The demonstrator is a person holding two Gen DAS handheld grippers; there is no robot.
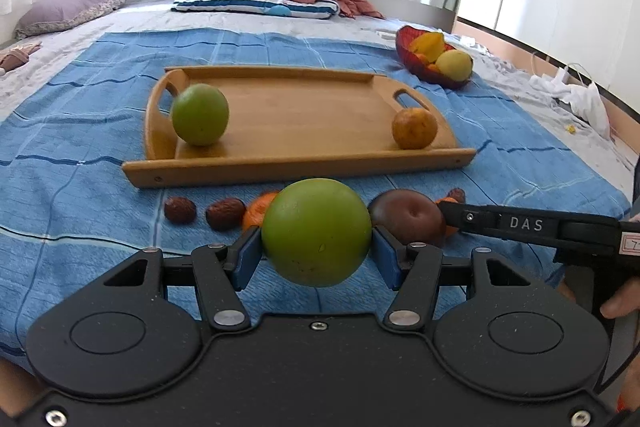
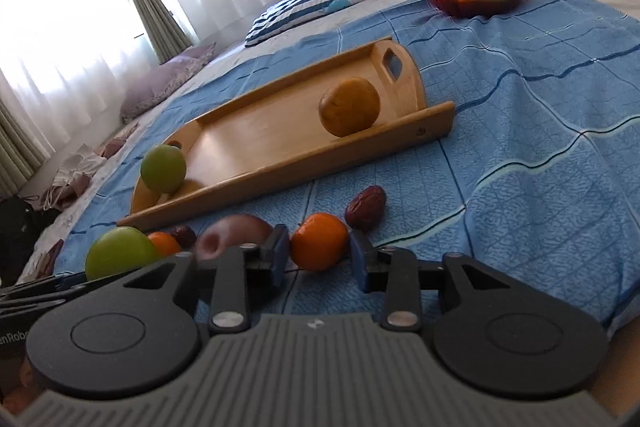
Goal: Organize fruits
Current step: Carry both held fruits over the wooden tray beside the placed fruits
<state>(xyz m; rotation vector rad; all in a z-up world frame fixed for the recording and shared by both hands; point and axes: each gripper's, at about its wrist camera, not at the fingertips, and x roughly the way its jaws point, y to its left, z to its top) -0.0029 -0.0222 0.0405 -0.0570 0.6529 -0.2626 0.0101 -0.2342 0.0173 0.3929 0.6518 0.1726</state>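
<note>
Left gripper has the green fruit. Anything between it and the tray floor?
Only the tray's own near rim. The left gripper holds the green fruit in front of the wooden tray; the middle of the tray floor is bare, with a second green fruit far left and an orange-brown fruit far right.

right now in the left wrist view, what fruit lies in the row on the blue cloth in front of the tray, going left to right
date → second date → green apple held in the left gripper → dark plum
</note>
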